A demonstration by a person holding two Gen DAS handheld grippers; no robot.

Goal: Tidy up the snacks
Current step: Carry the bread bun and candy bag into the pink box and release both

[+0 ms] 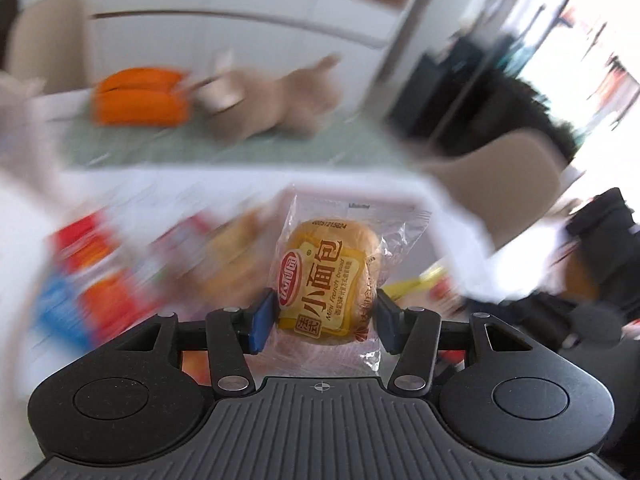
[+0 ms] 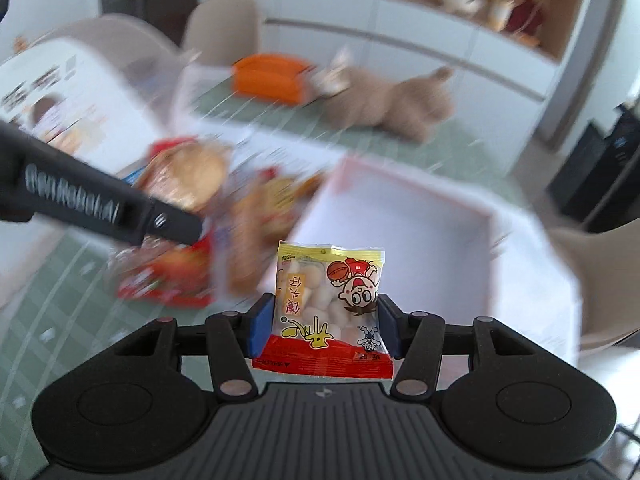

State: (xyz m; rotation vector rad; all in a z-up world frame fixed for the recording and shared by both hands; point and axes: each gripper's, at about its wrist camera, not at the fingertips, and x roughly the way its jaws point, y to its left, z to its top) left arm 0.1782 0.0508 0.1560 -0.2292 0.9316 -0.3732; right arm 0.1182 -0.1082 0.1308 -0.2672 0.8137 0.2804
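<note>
Beside white box rim (image 2: 490,216), perhaps clear: biscuit packet (image 2: 326,312).

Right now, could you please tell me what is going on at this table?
A person is sorting snacks with two handheld grippers. The left gripper is shut on a clear-wrapped mini French bread with a yellow label. The right gripper is shut on a yellow-and-red packet of small white puffs, held near an open white box. More blurred snack packets lie piled beside it.

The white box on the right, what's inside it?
The white box shows only bare white floor inside. The snack packet, gripped by the right gripper, hides its near corner.
</note>
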